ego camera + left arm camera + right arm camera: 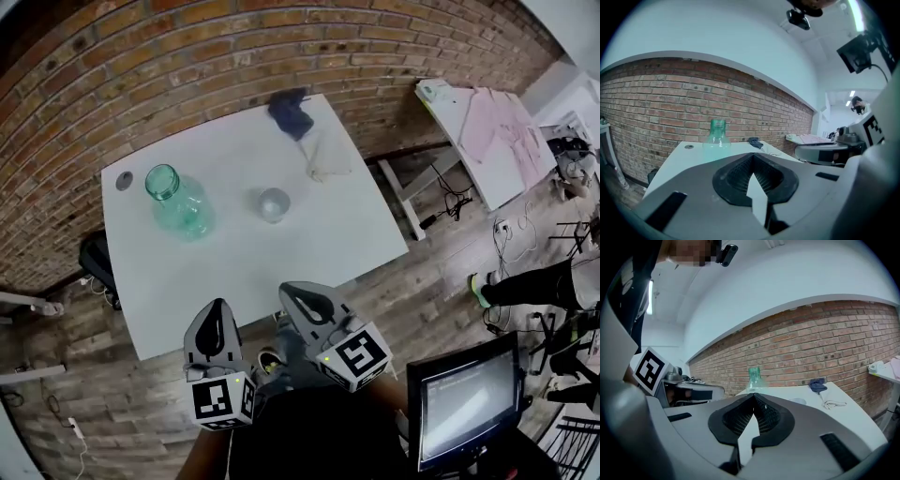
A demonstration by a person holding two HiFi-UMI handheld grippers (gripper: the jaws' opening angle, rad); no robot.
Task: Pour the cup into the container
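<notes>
On the white table (234, 272), far left nr the back corner, sits a small dark round thing (124, 180). Just right of it stands the container (178, 202), a see-through green bottle w/ an open mouth, standing up. It also shows in the left gripper view (717, 136) and the right gripper view (754, 376), out past the tips. Right of the container, apart from it, stands the cup (274, 204). It is small, clear and upright, nr the middle of the table. If there's anything in it can't be told. Further right, at the back edge, lies a blue cloth (291, 112), w/ a white cloth (328, 152) touching it on the near side.

Down at the near edge of the table are both tongs, side by side, pointing across the table. The left tongs (217, 307) are closed, pads together at the tip, w/ nothing btw them. The right tongs (291, 292) are closed too and hold nothing. Both are well apart from the cup and the container.

Right of the tongs, low down, is a screen (464, 398), lit up. Up on the far right stands a second table (448, 108) w/ a pink cloth (506, 122) on it. Below that, a person's legs (534, 281) in dark trousers stretch over the wood floor.
</notes>
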